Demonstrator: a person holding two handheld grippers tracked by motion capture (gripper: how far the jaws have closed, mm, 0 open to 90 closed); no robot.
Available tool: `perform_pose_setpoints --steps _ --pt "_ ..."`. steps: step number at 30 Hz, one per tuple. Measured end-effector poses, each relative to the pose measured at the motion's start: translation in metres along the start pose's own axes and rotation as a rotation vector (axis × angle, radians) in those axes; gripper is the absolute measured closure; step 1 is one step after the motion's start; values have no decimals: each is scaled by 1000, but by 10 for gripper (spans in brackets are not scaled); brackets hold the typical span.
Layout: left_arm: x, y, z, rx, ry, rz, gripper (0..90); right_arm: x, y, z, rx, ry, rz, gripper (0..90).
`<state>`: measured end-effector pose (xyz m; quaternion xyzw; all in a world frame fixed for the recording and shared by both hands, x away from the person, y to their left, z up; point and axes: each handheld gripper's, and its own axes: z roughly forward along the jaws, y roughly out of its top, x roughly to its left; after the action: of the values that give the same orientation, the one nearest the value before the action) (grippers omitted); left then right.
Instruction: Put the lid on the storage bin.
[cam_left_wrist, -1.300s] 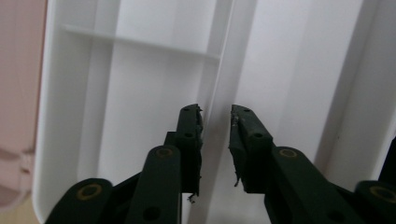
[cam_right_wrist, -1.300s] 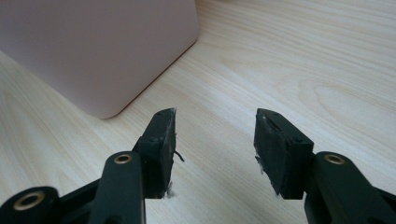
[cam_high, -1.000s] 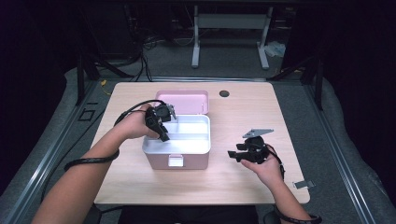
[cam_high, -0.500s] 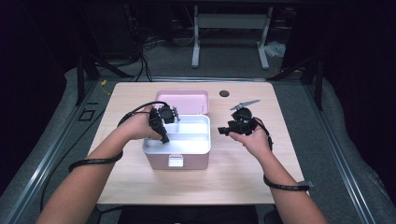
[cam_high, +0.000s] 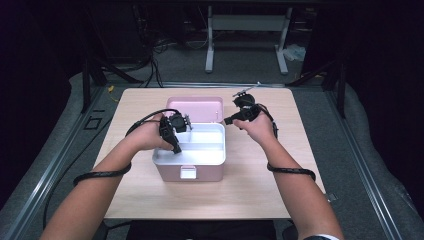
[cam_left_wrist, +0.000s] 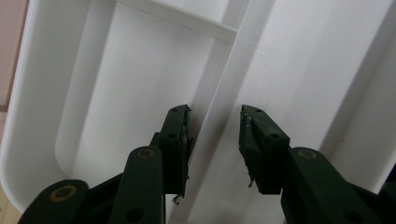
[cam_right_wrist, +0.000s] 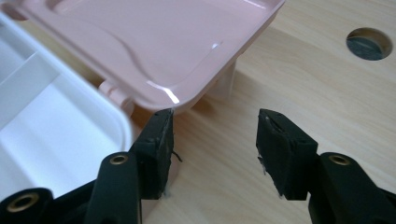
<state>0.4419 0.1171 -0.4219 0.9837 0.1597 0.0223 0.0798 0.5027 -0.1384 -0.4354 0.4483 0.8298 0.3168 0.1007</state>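
**Open pink box at desk centre, both hand-held grippers at its rim**

Box (cam_high: 192, 155): pink body with a white inner tray, sits at desk centre, a little toward 12 o'clock. Its pink lid (cam_high: 196, 108) is swung back at 12 o'clock and lies nearly flat behind the body. A white divider (cam_left_wrist: 219, 121) runs through the tray between compartments.

Room: bare desk (cam_high: 250, 190) lies broad at 6, 3 and 9 o'clock of the box. Behind the lid only a narrow strip runs to the far edge. A round hole (cam_right_wrist: 368, 43) in the desk top lies past the lid's corner, near the right hand.

Left hand-held gripper (cam_high: 172, 135): dips into the tray from 9 o'clock, tips down. Jaws apart and straddling the divider, a gap showing on each side; they have just been opening a little.

Right hand-held gripper (cam_right_wrist: 215, 140): at 2 o'clock of the box, held low over the desk by the lid's right corner, pointed toward 9 o'clock. Jaws apart, nothing between them, just been closing slightly; one jaw is just beside the lid's edge.

Both forearms enter from 6 o'clock, cables trailing.
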Motion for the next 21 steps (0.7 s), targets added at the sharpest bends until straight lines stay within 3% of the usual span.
perform_pose_setpoints --steps 5,7,8,10,11,12,13,14,15,21 --pt "1 -2 0 -12 -5 12 623 -2 21 12 18 -7 34 479" --pt "1 -2 0 -10 -4 11 623 -2 29 19 39 -29 67 479" --pt "1 -1 0 -8 -3 11 622 -2 33 21 45 -14 74 490" --pt "0 -1 0 -4 -2 12 623 0 39 25 36 -55 85 529" --pt "0 -1 0 -2 0 13 623 0 43 27 35 -50 91 549" --pt "0 -1 0 -2 0 14 622 -1 46 29 44 -16 103 577" --pt "0 0 0 0 0 13 622 0 47 30 46 -26 115 610" --pt "0 0 0 0 0 13 622 1 50 33 45 -78 122 640" --pt "0 0 0 2 1 14 623 1 53 35 50 -100 130 654" --pt "0 0 0 -1 -2 11 623 -5 60 52 112 -108 197 687"
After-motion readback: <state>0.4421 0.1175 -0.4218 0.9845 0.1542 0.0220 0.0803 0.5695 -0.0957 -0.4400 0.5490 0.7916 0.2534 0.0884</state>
